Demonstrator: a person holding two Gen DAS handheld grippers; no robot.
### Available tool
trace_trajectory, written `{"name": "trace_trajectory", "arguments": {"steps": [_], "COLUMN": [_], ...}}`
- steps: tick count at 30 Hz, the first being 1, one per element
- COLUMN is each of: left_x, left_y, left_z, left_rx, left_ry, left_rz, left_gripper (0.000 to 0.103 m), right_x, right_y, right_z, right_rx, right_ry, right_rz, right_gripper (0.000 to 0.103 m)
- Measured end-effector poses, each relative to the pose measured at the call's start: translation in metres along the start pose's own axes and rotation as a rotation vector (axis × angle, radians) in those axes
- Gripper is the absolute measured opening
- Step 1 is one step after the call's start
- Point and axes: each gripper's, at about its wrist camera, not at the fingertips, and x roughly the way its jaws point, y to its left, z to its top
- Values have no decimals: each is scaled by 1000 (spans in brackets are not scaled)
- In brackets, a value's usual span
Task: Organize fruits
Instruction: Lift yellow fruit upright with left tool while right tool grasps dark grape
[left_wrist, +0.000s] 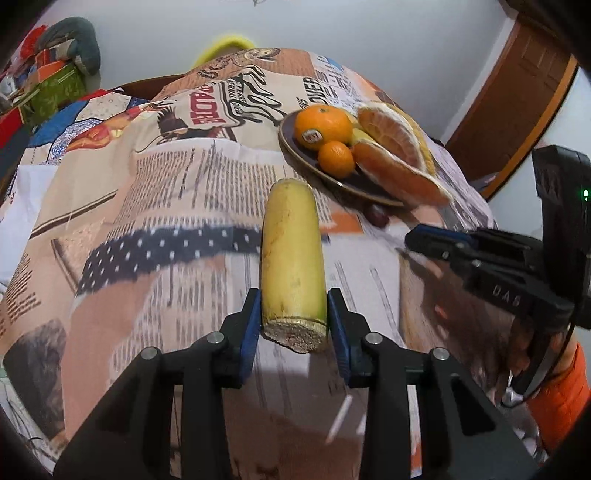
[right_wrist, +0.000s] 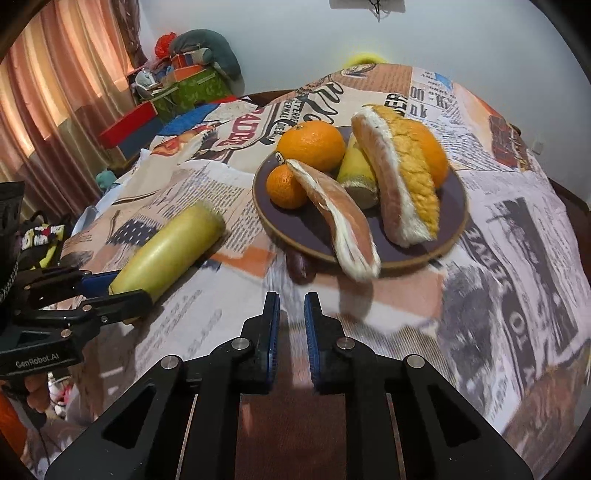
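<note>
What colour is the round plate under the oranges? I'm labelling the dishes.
Dark purple-brown round plate with a tan rim, clearest in the right wrist view.

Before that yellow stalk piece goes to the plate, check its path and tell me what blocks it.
Nothing stands on the cloth between the yellow stalk piece, held in the left tongs, and the plate. But the plate is crowded: two oranges, two pomelo wedges and another stalk piece. A small dark fruit lies at its near rim.

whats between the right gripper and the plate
In the right wrist view, mostly bare tablecloth, plus a small dark fruit at the plate's near rim, ahead of the empty right gripper.
</note>
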Motion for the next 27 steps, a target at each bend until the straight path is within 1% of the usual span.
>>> {"name": "trace_trajectory", "arguments": {"steps": [3,5,8,9,14,16,19,22,25,27], "left_x": [-4,-3,3,6,28,36,43,43,41,41], "left_y": [-3,-2,-1,-1,-3,-2,0,0,4,4], "left_z": [-4,0,10,15,41,47,50,50,49,49], "left_rx": [10,5,-6,-4,28,23,22,42,38,43], "left_ry": [14,25,35,34,48,58,59,38,23,14], "left_rz": [14,12,16,14,6,1,-14,-2,-28,-33], "left_gripper": [35,37,45,45,45,45,45,37,37,37], "right_x": [-6,-6,-3,-3,3,8,17,27,34,37], "right_y": [-3,-5,-7,-7,-6,-5,-3,-1,2,3], "right_z": [-4,-4,-2,-1,3,6,14,20,22,24], "right_rx": [-1,6,18,20,13,8,-3,-20,-36,-48], "right_ry": [5,12,15,15,21,27,36,47,59,59], "right_rz": [14,7,5,10,13,17,20,15,-1,-15], "right_gripper": [13,16,21,22,22,22,22,22,22,22]}}
